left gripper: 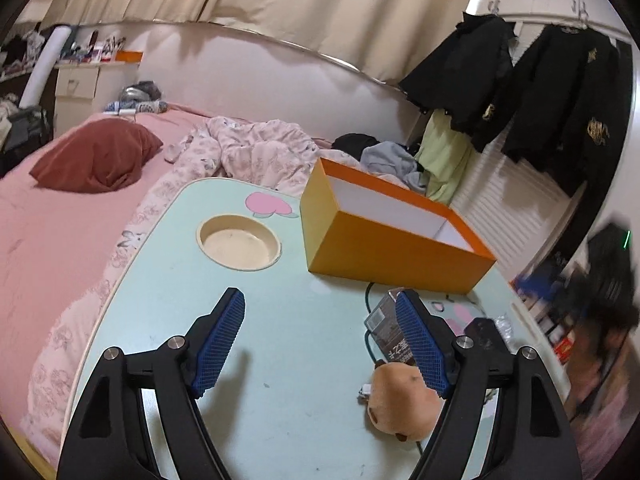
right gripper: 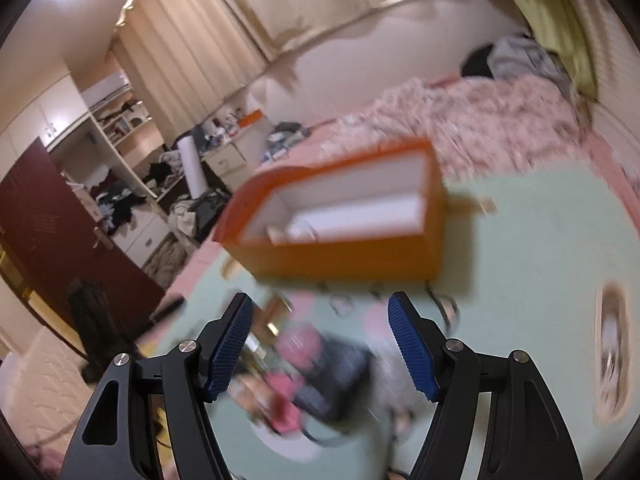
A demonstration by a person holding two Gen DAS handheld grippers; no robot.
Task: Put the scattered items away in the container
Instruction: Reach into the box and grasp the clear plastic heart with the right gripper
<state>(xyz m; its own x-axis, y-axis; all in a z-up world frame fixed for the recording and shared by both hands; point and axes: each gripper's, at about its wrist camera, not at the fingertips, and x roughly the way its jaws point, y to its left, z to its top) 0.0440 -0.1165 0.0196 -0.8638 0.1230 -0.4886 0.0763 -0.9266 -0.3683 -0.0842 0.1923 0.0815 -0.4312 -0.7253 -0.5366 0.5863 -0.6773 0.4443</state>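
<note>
My left gripper (left gripper: 320,296) hangs wide open over the mint-green table (left gripper: 288,360) with nothing between its blue pads. An orange box (left gripper: 380,248) with a white inside stands just beyond it. A brown plush toy (left gripper: 400,404) and a dark clear packet (left gripper: 384,328) lie by the right finger, along with a black cable (left gripper: 369,304). In the blurred right wrist view, my right gripper (right gripper: 320,300) is open above a heap of pink (right gripper: 288,388) and dark (right gripper: 336,380) items. The orange box (right gripper: 340,256) ahead of it has small things in one corner.
A round cup recess (left gripper: 239,242) is sunk into the table left of the box. A bed with a pink sheet (left gripper: 52,232), a red pillow (left gripper: 96,160) and a crumpled quilt (left gripper: 256,148) lies behind. Black jackets (left gripper: 560,92) hang at the right.
</note>
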